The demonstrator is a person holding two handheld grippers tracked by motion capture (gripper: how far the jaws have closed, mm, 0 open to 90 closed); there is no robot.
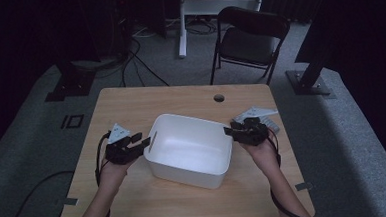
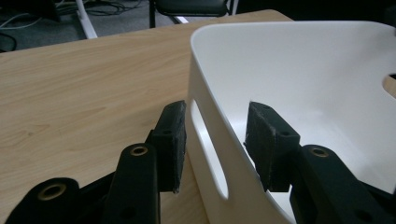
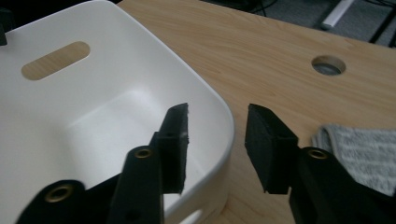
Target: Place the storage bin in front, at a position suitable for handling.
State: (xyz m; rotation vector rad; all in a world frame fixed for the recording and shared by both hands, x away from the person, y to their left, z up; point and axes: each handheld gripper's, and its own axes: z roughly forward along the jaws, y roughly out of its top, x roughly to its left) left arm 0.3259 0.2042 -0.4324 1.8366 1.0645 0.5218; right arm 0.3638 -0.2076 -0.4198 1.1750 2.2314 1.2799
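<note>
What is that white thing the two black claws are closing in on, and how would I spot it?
Look at the wooden table; near its middle sits a white plastic tub, open-topped and empty, with rounded corners. The left gripper and right gripper straddle its opposite end walls. Unlike the flat grey cloth beside it, it is deep, with slot handles cut through its ends.

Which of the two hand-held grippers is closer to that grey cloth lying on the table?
The right hand-held gripper: the grey cloth lies just beside it, while the left hand-held gripper sits across the white tub.
</note>
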